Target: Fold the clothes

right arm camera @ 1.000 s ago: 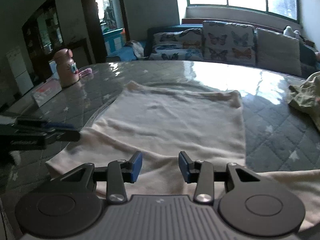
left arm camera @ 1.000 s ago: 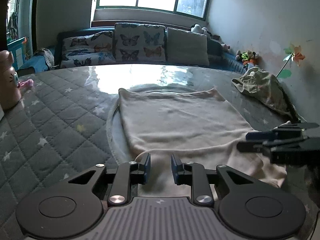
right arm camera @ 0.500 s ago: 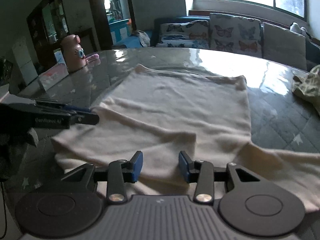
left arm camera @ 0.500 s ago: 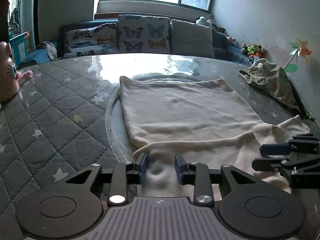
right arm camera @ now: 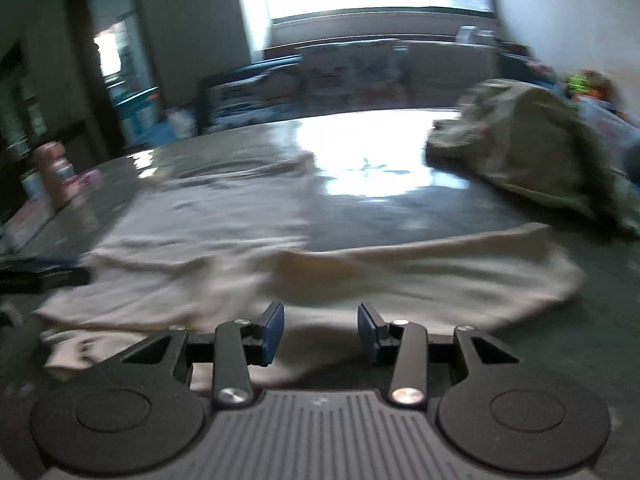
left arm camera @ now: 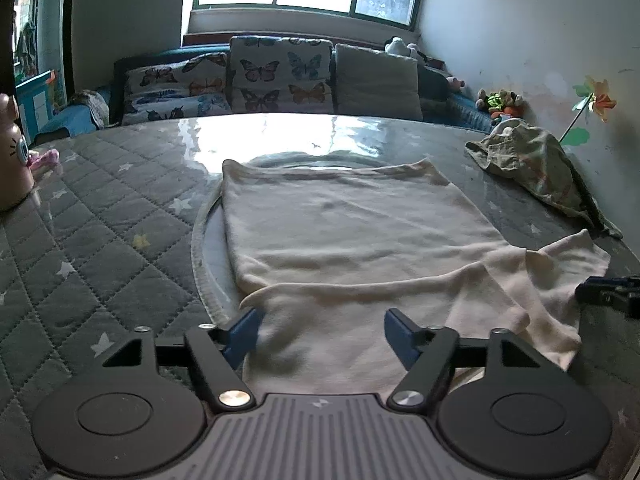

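Observation:
A cream garment (left arm camera: 352,240) lies flat on the quilted grey table, its near part folded over itself and one sleeve spread to the right (left arm camera: 560,272). My left gripper (left arm camera: 320,332) is open, its jaws wide apart just above the garment's near fold, holding nothing. My right gripper (right arm camera: 320,330) is open over the near edge of the same garment (right arm camera: 400,276); this view is blurred by motion. The right gripper's tips show at the right edge of the left wrist view (left arm camera: 612,290). The left gripper's tips show at the left edge of the right wrist view (right arm camera: 44,274).
A crumpled olive garment (left arm camera: 532,164) lies at the table's far right, and shows in the right wrist view (right arm camera: 536,152). A pink bottle (left arm camera: 10,152) stands at the far left. A sofa with butterfly cushions (left arm camera: 276,76) lies behind the table. A round glass turntable rim (left arm camera: 200,248) edges the garment.
My left gripper has opened wide and let go of the garment's near fold. My right gripper has swung to the right, toward the spread sleeve, blurring its view.

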Motion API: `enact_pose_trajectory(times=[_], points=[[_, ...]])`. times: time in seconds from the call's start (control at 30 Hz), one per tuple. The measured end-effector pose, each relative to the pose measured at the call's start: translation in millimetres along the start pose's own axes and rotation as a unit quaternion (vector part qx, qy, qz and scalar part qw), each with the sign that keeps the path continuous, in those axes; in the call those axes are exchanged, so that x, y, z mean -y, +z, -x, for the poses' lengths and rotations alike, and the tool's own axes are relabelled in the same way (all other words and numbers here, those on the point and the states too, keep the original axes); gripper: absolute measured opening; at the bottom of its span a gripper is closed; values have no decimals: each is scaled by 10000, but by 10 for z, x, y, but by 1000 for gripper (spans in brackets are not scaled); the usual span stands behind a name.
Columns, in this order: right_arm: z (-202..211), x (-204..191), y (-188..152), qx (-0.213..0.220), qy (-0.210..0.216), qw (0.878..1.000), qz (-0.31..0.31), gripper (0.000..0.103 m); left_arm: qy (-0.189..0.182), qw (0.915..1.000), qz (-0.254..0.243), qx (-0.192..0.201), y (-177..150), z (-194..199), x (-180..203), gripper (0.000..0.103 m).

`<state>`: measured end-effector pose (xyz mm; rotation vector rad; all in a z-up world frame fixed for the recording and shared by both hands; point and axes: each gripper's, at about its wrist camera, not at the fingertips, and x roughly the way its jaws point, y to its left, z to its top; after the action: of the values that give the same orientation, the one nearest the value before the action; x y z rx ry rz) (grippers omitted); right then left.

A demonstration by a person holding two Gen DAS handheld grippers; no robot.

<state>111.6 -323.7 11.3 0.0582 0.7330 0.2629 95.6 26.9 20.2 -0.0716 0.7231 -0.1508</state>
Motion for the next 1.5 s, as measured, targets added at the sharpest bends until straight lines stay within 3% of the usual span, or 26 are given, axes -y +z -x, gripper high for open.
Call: enact_pose_trajectory(times=[0.2, 0.27, 0.57, 0.73, 0.83, 0.9, 1.0, 1.17, 1.5], points=[[55, 596, -7, 165, -909, 9944, -514, 41, 68, 9999, -36, 118, 16, 45, 50, 99], [51, 714, -4, 201, -1031, 9924, -645, 41, 78, 9998, -21, 175, 23, 64, 56, 103], [31, 1247, 11, 362, -1576, 9791, -1231, 41, 194, 9997, 3, 178, 48, 84, 50, 103], [-66, 1318, 26, 315, -1645, 9776, -1274, 41, 288, 9995, 57, 96, 27, 61, 24, 103], [-110, 1314, 8, 308, -1674, 9771, -1273, 36, 311, 9994, 113, 67, 10, 62, -5, 103], [-117, 1305, 5, 333, -1711, 9769, -1239, 19, 340, 9993, 129, 53, 1, 60, -20, 103], [-99, 1327, 11, 391, -1660, 9762, -1340, 7, 385, 9991, 166, 27, -11, 56, -47, 103], [53, 1239, 66, 661, -1502, 9772, -1351, 5, 469, 9986, 242, -13, -35, 53, -98, 103], [472, 349, 483, 1209, -98, 9902, -693, 5, 556, 9978, 371, 49, -78, 128, -200, 103]])
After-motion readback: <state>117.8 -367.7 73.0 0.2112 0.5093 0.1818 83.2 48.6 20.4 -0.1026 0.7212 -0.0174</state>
